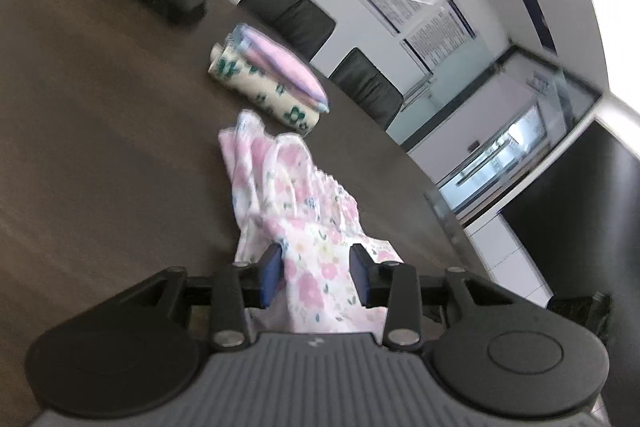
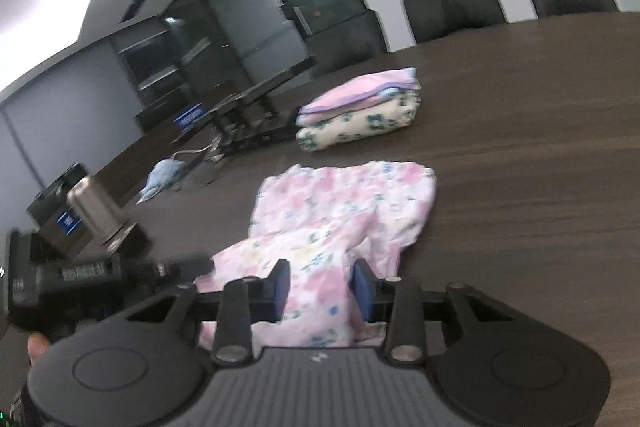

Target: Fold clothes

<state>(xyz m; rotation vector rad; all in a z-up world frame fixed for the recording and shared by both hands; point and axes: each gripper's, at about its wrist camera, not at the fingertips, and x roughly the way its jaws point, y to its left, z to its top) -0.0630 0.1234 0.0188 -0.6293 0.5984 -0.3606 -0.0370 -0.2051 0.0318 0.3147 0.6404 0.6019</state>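
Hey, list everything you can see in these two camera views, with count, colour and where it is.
floral garment: one, white with pink flowers, spread on the table in front of both tools, its near edge between their fingers
folded clothes stack: one stack, pink piece on top of a cream piece with green flowers, beyond the garment
table: one, dark brown wood
office chairs: two, black, at the far side of the table
blue cloth: one, light blue, crumpled, far left on the table
metal flask: one, silver, left edge of the right wrist view
wall posters: several, white with text
left tool: fabric between blue pads; grip unclear
right tool: fabric between blue pads; grip unclear
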